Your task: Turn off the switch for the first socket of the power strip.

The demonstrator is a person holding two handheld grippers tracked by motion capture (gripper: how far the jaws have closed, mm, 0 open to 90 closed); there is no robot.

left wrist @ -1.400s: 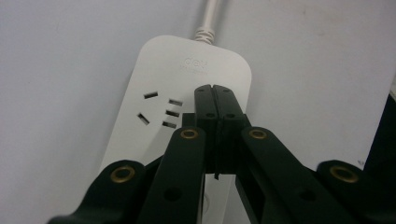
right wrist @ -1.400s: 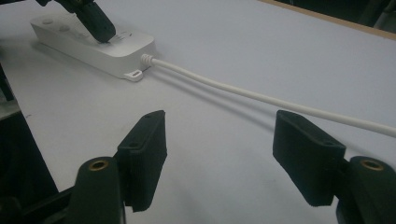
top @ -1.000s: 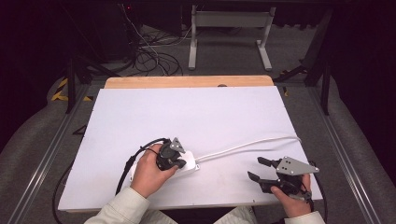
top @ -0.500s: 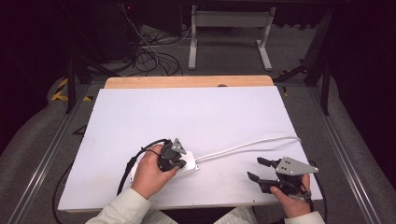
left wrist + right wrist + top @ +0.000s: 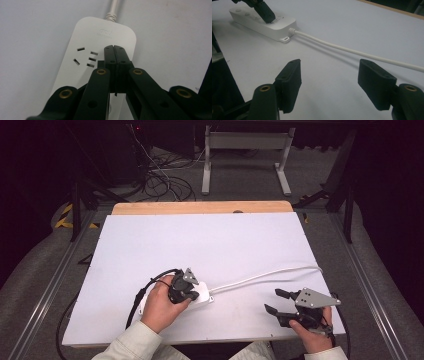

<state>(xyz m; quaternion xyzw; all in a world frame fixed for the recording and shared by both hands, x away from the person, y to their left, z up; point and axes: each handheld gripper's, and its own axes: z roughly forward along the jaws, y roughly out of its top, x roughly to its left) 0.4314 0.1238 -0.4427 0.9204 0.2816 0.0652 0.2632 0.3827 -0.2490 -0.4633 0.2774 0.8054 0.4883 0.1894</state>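
A white power strip (image 5: pixel 204 295) lies on the white table (image 5: pixel 210 245) near the front, left of centre. Its socket slots and rounded end (image 5: pixel 100 37) show in the left gripper view. My left gripper (image 5: pixel 114 47) is shut, with nothing between its jaws, and its tips rest on the strip's top face beside the slots. In the high view a hand holds that left gripper (image 5: pixel 184 287) over the strip. The strip's white cable (image 5: pixel 260 276) runs right toward the table's edge. My right gripper (image 5: pixel 273 301) stands open at the front right, empty, and points at the power strip (image 5: pixel 262 21).
The white cable (image 5: pixel 352 51) crosses the table just beyond the right gripper's jaws (image 5: pixel 329 67). A black cable (image 5: pixel 142 295) trails from the left gripper over the front edge. Metal rails flank the table, and loose wires lie on the floor behind.
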